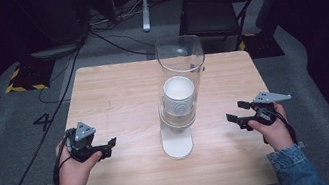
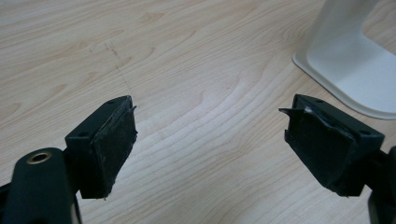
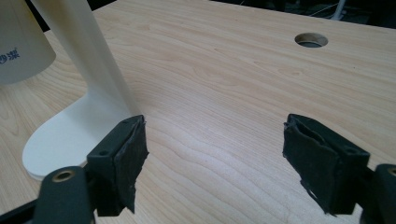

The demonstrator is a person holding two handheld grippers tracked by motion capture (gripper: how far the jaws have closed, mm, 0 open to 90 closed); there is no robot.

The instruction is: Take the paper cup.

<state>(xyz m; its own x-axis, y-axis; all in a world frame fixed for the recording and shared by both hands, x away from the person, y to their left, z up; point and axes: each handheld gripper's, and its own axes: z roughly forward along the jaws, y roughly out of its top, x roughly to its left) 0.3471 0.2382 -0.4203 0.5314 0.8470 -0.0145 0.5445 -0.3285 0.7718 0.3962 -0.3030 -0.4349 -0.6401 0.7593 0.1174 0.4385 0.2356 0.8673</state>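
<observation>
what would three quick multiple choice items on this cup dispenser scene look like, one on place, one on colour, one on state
1. Where does the dispenser stand on the table?
A. far left corner
B. about the middle, between the two grippers
C. right edge

2. What colour is the dispenser's base?
A. white
B. red
C. black

3. How do the left gripper and right gripper stand?
A. both shut on a cup
B. one shut on the tube
C. both open, holding nothing

Answers: 1 B, the high view shows it midway between the hands. 2 A, the foot looks white in every view. 3 C, each gripper view shows bare wood between wide-apart jaws.
</observation>
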